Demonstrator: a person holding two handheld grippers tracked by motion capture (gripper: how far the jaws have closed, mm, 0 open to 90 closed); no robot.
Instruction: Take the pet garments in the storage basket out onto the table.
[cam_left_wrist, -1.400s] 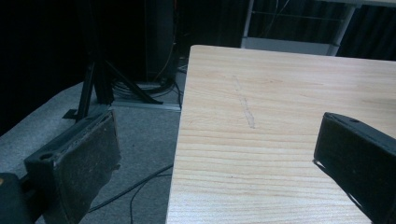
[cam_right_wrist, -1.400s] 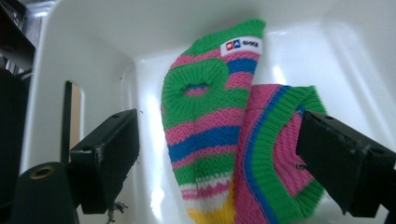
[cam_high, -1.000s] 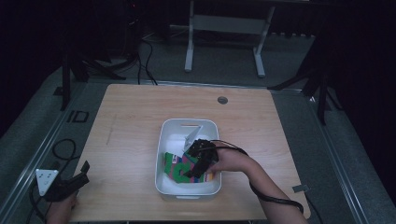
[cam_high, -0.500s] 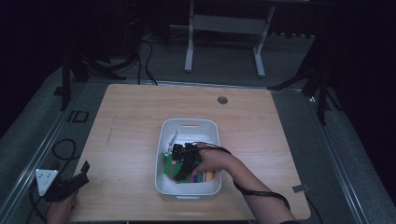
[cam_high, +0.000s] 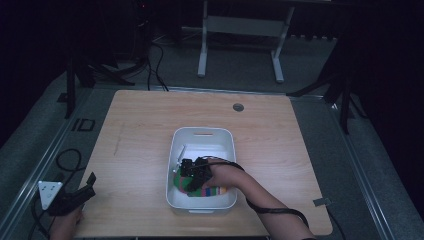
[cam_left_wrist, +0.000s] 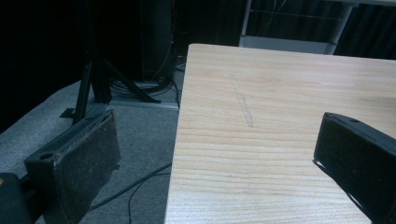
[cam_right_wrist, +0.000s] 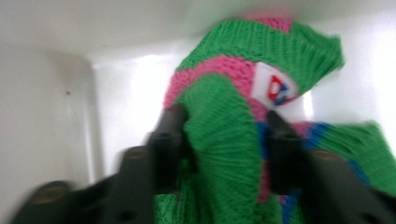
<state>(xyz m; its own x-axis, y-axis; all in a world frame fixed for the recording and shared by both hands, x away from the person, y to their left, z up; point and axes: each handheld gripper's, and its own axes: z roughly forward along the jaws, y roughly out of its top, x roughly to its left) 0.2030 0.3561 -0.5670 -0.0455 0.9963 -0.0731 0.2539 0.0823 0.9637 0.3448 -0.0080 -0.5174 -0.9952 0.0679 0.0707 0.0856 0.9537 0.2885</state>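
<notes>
A white plastic bin (cam_high: 202, 131) stands on the wooden table (cam_high: 135, 130). In its near half lies a knitted cloth (cam_high: 216, 192) striped green, pink and blue, with a small white label. My right gripper (cam_high: 192, 173) reaches down into the bin from the right. Seen close in the right gripper view, its jaws (cam_right_wrist: 226, 126) pinch a bunched green fold of the knitted cloth (cam_right_wrist: 224, 154) near the bin's white wall (cam_right_wrist: 46, 93). My left gripper (cam_high: 75, 197) hangs off the table's near left corner. Its jaws (cam_left_wrist: 215, 158) stand wide apart and hold nothing.
A round grommet (cam_high: 238, 107) sits in the tabletop near the far edge. Cables (cam_high: 65, 160) trail on the grey floor at the left. A black tripod (cam_left_wrist: 93, 79) stands beside the table's left edge, and a white frame (cam_high: 240, 30) stands behind the table.
My right gripper has moved toward the near left of the bin and down onto the knitted cloth. The left gripper has stayed where it was.
</notes>
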